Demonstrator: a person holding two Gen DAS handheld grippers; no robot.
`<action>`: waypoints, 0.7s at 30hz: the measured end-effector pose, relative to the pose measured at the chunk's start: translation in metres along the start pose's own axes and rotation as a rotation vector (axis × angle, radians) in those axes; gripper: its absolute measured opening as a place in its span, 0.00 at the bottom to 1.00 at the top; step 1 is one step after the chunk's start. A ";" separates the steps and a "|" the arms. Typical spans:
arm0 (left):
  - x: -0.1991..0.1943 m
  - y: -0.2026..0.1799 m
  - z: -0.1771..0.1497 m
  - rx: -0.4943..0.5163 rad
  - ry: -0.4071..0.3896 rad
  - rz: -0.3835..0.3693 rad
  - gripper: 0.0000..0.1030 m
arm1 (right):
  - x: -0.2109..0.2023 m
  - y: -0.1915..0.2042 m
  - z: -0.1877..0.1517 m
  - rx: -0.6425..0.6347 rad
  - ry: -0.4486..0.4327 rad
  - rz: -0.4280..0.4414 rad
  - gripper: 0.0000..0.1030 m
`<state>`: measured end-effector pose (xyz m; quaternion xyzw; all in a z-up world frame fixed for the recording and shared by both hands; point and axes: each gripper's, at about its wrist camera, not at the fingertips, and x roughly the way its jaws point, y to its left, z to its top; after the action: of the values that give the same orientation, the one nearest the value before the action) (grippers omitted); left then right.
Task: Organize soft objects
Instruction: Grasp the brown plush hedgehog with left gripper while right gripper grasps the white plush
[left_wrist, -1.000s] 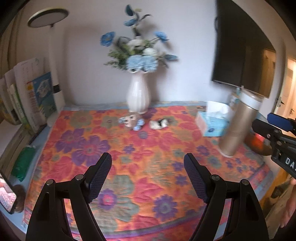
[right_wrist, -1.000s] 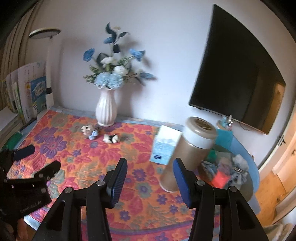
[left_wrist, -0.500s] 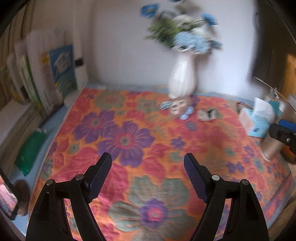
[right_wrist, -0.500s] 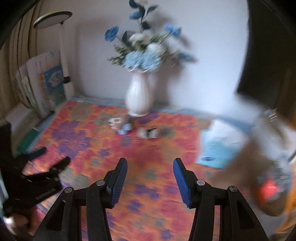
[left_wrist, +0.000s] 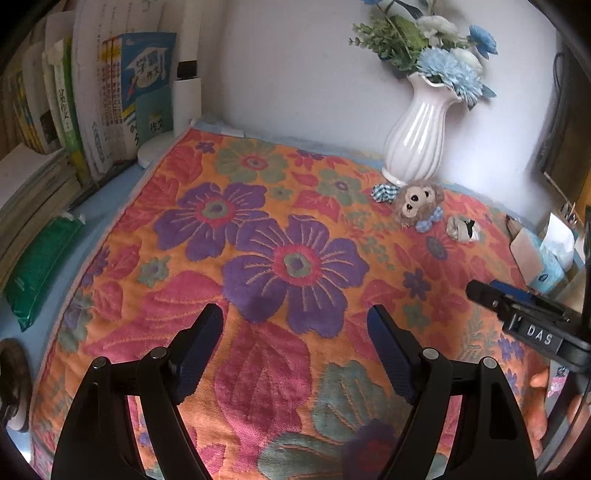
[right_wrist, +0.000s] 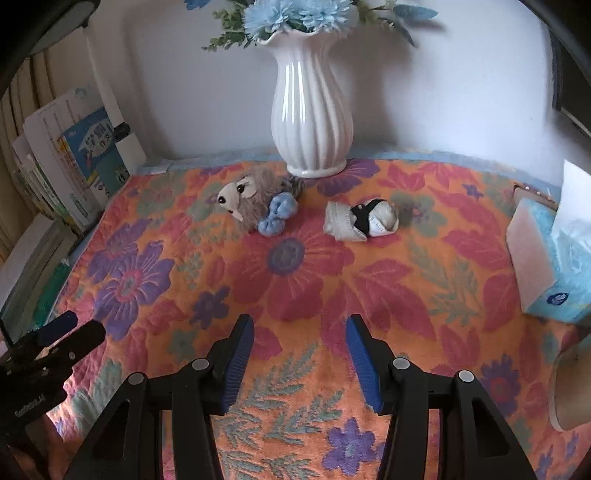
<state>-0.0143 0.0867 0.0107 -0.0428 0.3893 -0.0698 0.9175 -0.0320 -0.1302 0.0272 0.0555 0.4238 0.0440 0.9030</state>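
A small brown plush bear with a blue bow (right_wrist: 251, 206) (left_wrist: 417, 203) lies on the flowered cloth (right_wrist: 295, 273) just in front of the white vase. To its right lies a rolled white and black sock (right_wrist: 364, 219) (left_wrist: 461, 229). My right gripper (right_wrist: 299, 354) hovers over the cloth short of both, open, nothing between its fingers. My left gripper (left_wrist: 295, 343) stands open wide over the cloth's left part, empty, with the soft things far off to its upper right. Each gripper shows at the edge of the other's view.
A white vase with blue flowers (right_wrist: 312, 110) stands at the back by the wall. A blue tissue box (right_wrist: 554, 269) and a tan cylinder (right_wrist: 572, 391) sit at the right. Books (left_wrist: 92, 92), a white lamp base (left_wrist: 155, 151) and a green packet (left_wrist: 40, 266) line the left side.
Both grippers have dropped toward the cloth and come closer to the table. The right view has swung left from the tan cylinder onto the bear and sock. Jaw openings look unchanged.
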 end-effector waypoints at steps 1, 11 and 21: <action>0.000 -0.001 0.000 0.003 -0.002 0.003 0.77 | -0.003 -0.002 0.000 0.007 -0.013 0.003 0.54; 0.004 0.001 -0.001 0.000 0.018 0.000 0.78 | -0.009 -0.042 -0.003 0.200 -0.016 0.025 0.83; 0.009 -0.006 0.003 0.019 0.128 -0.047 0.78 | -0.006 -0.048 -0.002 0.225 0.029 0.003 0.83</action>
<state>-0.0066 0.0791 0.0078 -0.0388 0.4452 -0.0978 0.8892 -0.0360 -0.1786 0.0236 0.1565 0.4392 -0.0015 0.8847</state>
